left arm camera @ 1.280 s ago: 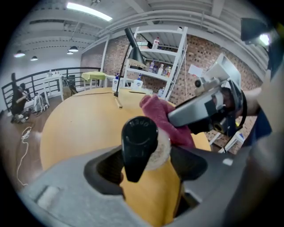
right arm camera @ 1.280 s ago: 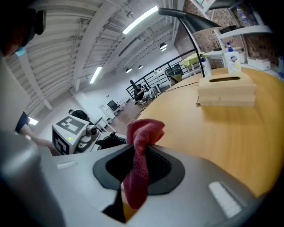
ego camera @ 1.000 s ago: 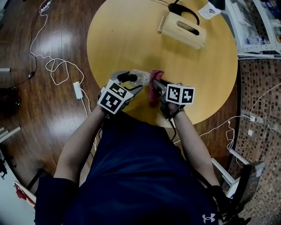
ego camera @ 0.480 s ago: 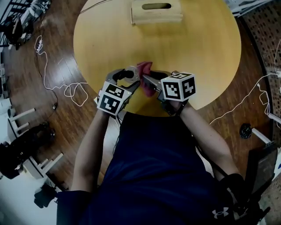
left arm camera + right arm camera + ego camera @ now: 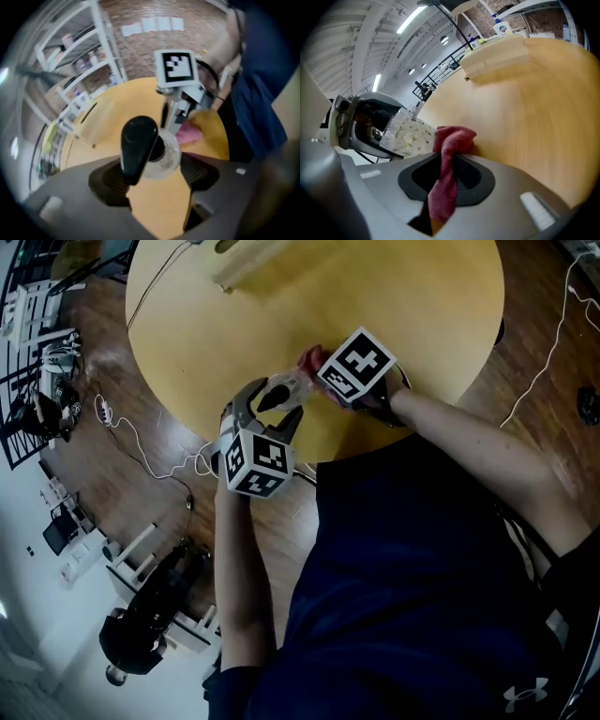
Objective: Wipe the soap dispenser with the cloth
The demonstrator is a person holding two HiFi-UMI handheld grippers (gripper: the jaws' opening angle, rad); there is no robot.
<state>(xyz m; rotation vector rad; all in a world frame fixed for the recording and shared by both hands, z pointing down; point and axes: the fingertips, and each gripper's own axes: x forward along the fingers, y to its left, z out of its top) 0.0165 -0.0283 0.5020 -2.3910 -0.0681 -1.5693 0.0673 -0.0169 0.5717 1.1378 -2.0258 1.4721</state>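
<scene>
The soap dispenser (image 5: 286, 390), a clear bottle with a flowery print and a black pump head (image 5: 138, 145), is held over the table (image 5: 403, 296) close to its near edge, just in front of the person. It is tilted, with the pump head turned toward the left gripper (image 5: 267, 399). That gripper's jaws stand wide and clamp the bottle's body between them. Whether there is soap in the bottle I cannot tell.

The red cloth (image 5: 447, 159) is pinched between the right gripper's (image 5: 323, 376) jaws, which are nearly together on it. One end hangs down behind the pads. The bunched end sticks out in front and lies against the side of the bottle (image 5: 410, 133). In the left gripper view the cloth (image 5: 190, 133) shows just beyond the bottle, under the right gripper's marker cube.

A wooden box (image 5: 497, 58) with a slot in its top stands at the table's far edge, well apart from the grippers. What it holds is hidden. The rest of the round tabletop is bare wood. White cables (image 5: 141, 442) trail over the wooden floor beside the table's left edge.
</scene>
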